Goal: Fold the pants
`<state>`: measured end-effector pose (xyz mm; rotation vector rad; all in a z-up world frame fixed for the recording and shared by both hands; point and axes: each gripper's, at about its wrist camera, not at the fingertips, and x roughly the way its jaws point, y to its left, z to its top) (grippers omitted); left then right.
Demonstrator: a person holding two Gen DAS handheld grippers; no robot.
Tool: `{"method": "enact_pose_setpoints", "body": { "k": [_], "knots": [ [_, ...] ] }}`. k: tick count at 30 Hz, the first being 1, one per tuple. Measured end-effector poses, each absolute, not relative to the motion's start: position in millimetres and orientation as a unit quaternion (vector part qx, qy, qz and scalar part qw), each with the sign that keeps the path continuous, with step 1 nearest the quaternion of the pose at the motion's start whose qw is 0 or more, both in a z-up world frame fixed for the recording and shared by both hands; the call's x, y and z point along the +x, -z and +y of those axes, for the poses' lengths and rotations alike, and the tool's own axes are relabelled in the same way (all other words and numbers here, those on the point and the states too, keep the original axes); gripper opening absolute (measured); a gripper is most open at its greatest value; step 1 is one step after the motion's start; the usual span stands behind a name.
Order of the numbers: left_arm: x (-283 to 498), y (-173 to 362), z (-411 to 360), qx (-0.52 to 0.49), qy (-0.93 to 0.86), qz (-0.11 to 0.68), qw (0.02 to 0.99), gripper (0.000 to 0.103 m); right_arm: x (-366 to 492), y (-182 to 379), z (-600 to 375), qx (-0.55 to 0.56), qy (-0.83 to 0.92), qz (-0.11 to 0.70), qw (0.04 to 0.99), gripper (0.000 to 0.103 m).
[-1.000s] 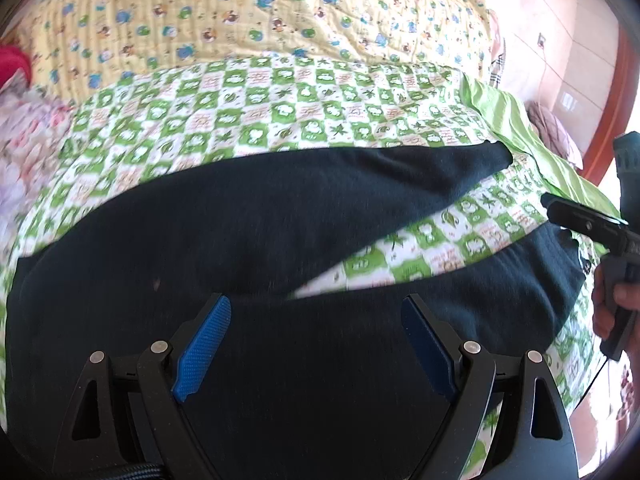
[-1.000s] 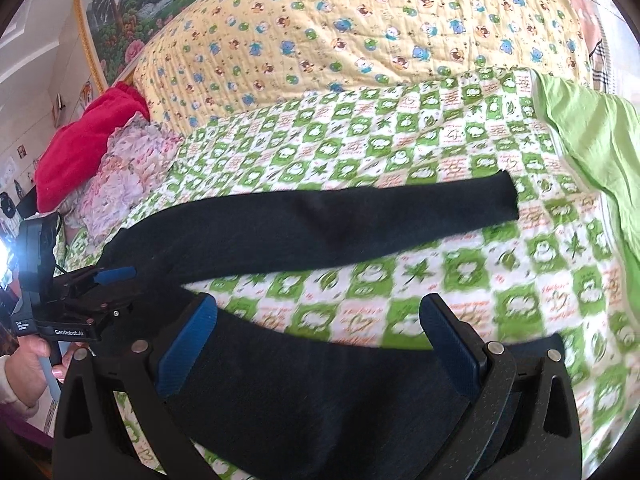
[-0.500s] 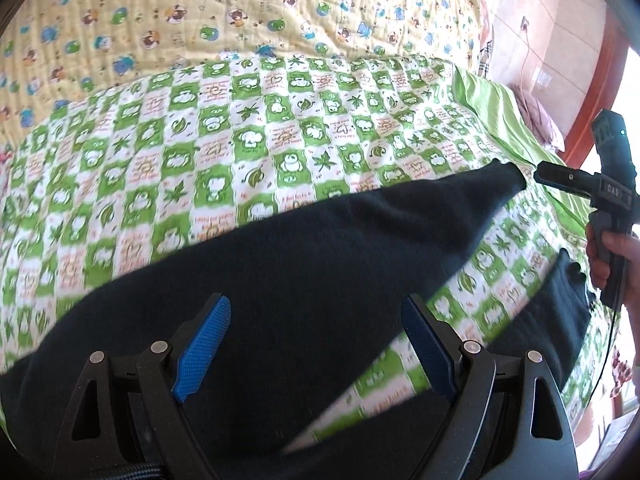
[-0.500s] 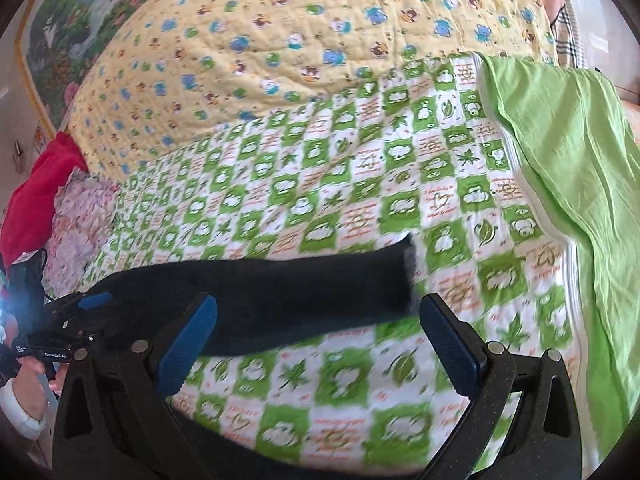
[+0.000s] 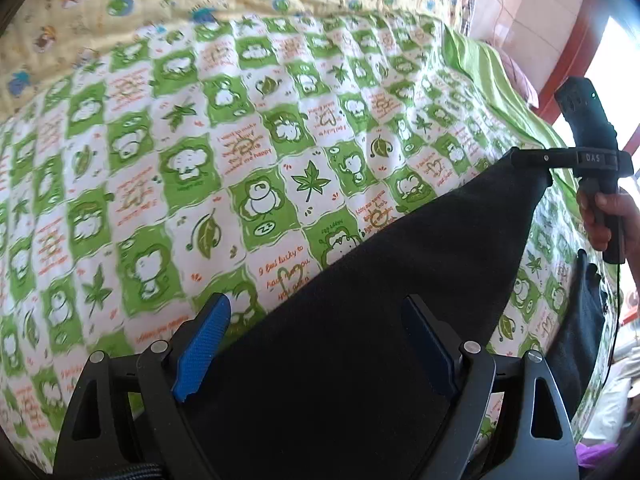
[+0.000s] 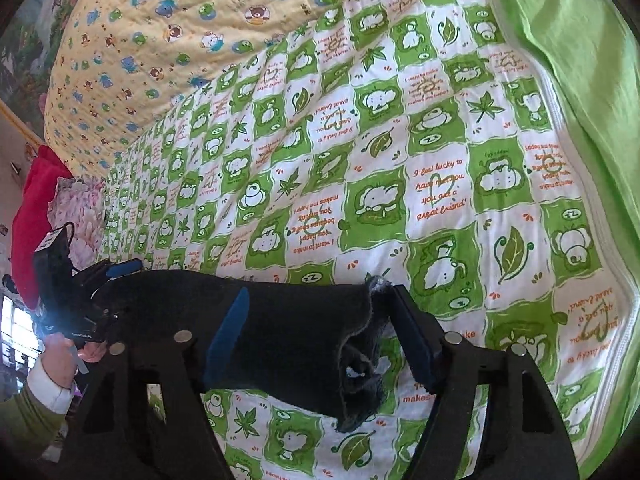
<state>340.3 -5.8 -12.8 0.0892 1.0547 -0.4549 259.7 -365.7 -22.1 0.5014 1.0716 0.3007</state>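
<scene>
Dark navy pants [image 5: 400, 264] lie on a green-and-white checked quilt [image 5: 200, 140]. In the left wrist view my left gripper [image 5: 316, 340] is open over the wide upper part of the far leg, its blue pads either side of the cloth. The right gripper [image 5: 532, 158] shows at the right, at the cuff of that leg. In the right wrist view my right gripper [image 6: 320, 332] has its jaws narrowed around the leg's cuff [image 6: 360, 328], whose end hangs crumpled between the pads. The left gripper [image 6: 100, 280] appears far left at the other end of the leg.
A yellow cartoon-print quilt [image 6: 180, 20] lies beyond the checked one. A plain green sheet [image 6: 580, 60] runs along the right side. Red and pink floral bedding [image 6: 36, 208] is piled at the far left. The pants' near leg [image 5: 580, 320] lies by the bed edge.
Both grippers moved forward and down over the far pant leg. The right gripper's jaws narrowed around the cuff, which is now bunched between the pads. The left gripper stays open.
</scene>
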Motion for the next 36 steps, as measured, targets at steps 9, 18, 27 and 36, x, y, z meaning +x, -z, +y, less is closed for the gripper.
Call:
{"method": "enact_pose_setpoints", "body": {
  "k": [9,18,27,36],
  "knots": [
    [349,27,-38,0.084,0.276,0.549,0.785,0.062,269,24,-377,0.249,-0.174,0.516,0.801,0.011],
    [298,-1,-48,0.075,0.279,0.529,0.798,0.011,236,-4,-381,0.248,-0.187,0.464,0.829,0.009],
    [218,-28,-61,0.056,0.297,0.503,0.81,0.006,181,-19,-389,0.261,-0.21,0.416,0.845,0.008],
    [165,-31,-66,0.024,0.295,0.495,0.817,0.006,124,-12,-400,0.272,-0.237,0.381,0.851,0.008]
  ]
}}
